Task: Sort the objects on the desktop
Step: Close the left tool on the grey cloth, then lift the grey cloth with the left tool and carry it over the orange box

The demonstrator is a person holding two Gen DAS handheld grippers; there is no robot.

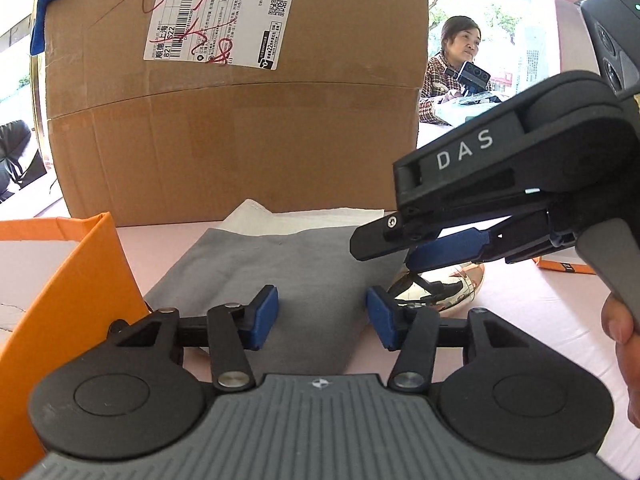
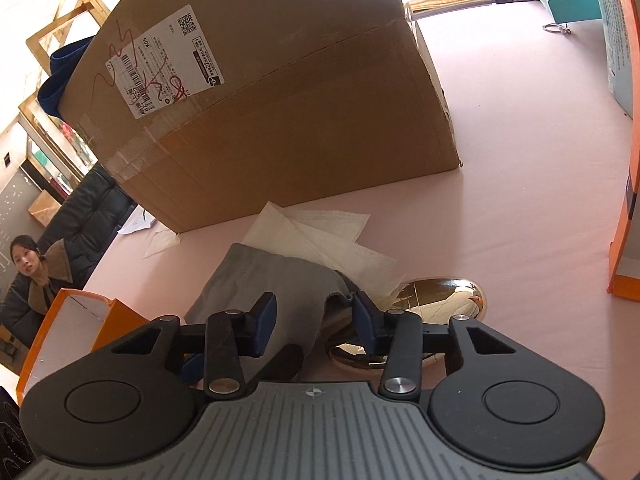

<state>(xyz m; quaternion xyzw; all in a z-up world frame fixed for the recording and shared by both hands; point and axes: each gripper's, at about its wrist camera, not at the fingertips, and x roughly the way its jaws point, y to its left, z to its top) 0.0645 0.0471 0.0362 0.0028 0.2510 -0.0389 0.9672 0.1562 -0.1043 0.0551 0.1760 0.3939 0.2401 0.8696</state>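
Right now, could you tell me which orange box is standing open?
The orange box left of the grey cloth: its white inside shows, while the other stands far right.

Shiny dish (image 1: 436, 286): I see only part; right gripper (image 1: 400, 240) covers its top.
White paper (image 2: 320, 236): near end under grey cloth (image 2: 276, 284).
Orange box (image 1: 60, 280): cut by left edge.
Label text (image 1: 218, 26): unreadable to me.

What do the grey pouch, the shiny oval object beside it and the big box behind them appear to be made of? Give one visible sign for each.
Grey pouch: soft matte fabric, perhaps felt or suede; it sags and creases.
Shiny oval object: polished, gold-toned metal or mirrored plastic; it reflects the room sharply.
Big box: brown corrugated cardboard, matte, with taped seams and a paper shipping label.
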